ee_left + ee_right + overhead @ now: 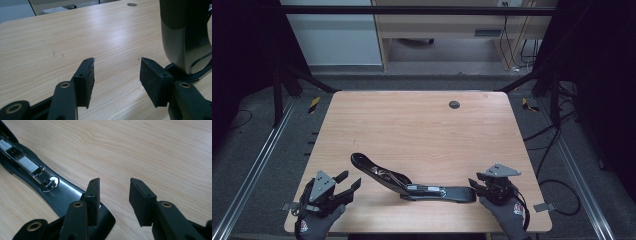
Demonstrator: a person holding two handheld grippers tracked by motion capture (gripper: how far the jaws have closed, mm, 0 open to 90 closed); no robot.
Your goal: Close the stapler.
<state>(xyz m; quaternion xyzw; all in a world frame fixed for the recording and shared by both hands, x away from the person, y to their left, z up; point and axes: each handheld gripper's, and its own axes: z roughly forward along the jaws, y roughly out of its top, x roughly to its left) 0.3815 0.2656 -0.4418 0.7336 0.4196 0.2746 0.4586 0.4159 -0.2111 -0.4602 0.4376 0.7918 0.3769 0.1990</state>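
From the high view, your stapler [412,182] lies opened out near the front edge of the tabletop [422,125], between your two hands. Its flat base runs left to right toward your right tongs [475,186], while the other arm angles up and away to the far left. The right tongs sit just at the base's right end, nearer than the left tongs [349,184], which stand apart from the raised arm.

In the left gripper view, your left tongs [117,70] gape wide over bare wood; the stapler's dark arm [185,37] rises just to their right.

In the right gripper view, your right tongs [114,192] are wide with nothing held; the stapler's base [50,187] runs off to the far left, its end under the left jaw. No writing is readable.
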